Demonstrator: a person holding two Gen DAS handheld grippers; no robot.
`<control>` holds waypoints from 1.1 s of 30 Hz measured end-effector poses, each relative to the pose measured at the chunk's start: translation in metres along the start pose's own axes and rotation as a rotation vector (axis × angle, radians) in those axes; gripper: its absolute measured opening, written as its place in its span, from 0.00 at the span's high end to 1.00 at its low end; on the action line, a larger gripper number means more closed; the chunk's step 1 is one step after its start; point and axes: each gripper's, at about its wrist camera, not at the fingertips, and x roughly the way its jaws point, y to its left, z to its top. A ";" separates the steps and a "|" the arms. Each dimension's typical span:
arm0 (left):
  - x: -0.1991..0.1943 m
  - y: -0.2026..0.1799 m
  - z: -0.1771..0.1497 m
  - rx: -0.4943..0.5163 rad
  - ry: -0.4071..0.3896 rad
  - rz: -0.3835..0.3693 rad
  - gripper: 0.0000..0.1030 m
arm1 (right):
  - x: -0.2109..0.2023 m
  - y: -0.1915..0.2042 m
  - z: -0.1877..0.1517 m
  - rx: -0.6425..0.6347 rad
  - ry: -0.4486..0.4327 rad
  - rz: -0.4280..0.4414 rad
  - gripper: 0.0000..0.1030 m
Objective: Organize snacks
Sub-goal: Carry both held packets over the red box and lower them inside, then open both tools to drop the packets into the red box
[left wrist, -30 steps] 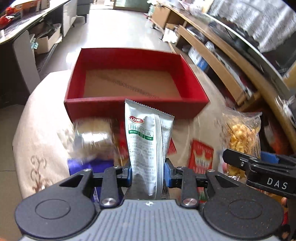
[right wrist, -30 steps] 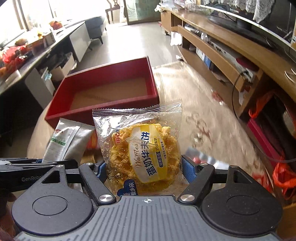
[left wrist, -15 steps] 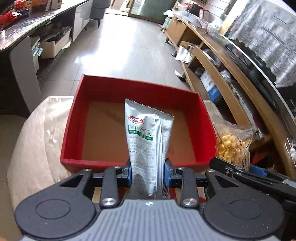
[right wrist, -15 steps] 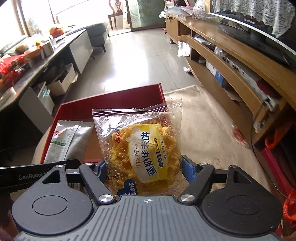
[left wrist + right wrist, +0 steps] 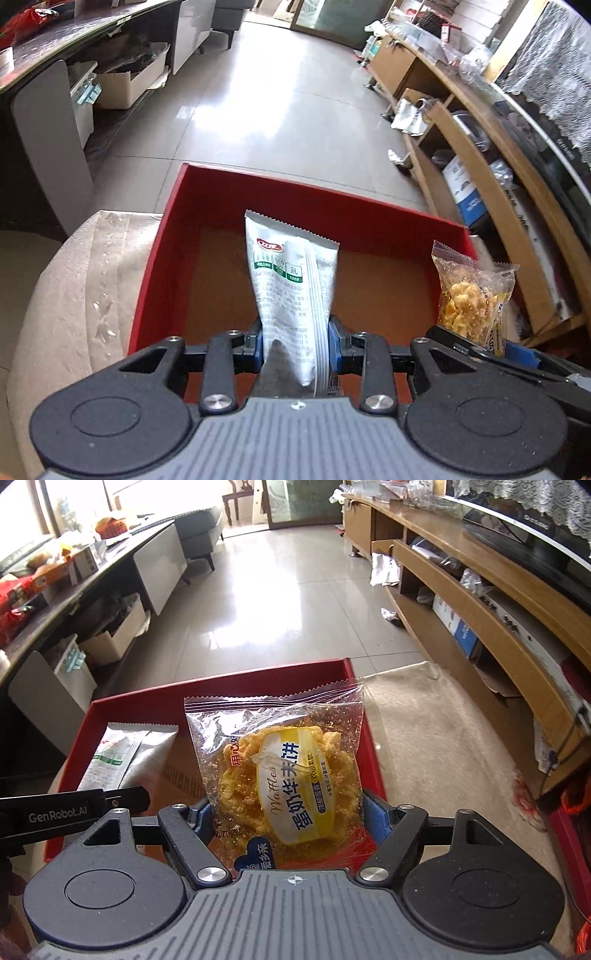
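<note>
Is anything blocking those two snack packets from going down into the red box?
Nothing visible does. The silver packet in the left gripper and the waffle bag in the right gripper both hang over the red box, whose cardboard floor looks bare.

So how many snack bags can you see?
2: a silver foil snack packet in the left gripper, a clear waffle bag in the right gripper. Others may be hidden.

A cardboard box (image 5: 127, 86) is tucked under the long dark counter (image 5: 74, 35); a wooden shelf unit (image 5: 476, 602) is lined along the tiled floor (image 5: 280, 602)
</note>
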 end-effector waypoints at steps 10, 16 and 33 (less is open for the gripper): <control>0.024 0.007 -0.005 -0.011 0.038 0.058 0.72 | 0.030 0.007 0.003 -0.037 0.032 0.001 0.22; 0.027 0.008 -0.006 -0.011 0.045 0.067 0.70 | 0.037 0.013 0.005 -0.082 0.041 -0.002 0.21; -0.010 0.006 -0.006 0.013 -0.022 0.050 0.58 | 0.004 0.013 0.010 -0.076 -0.038 -0.014 0.18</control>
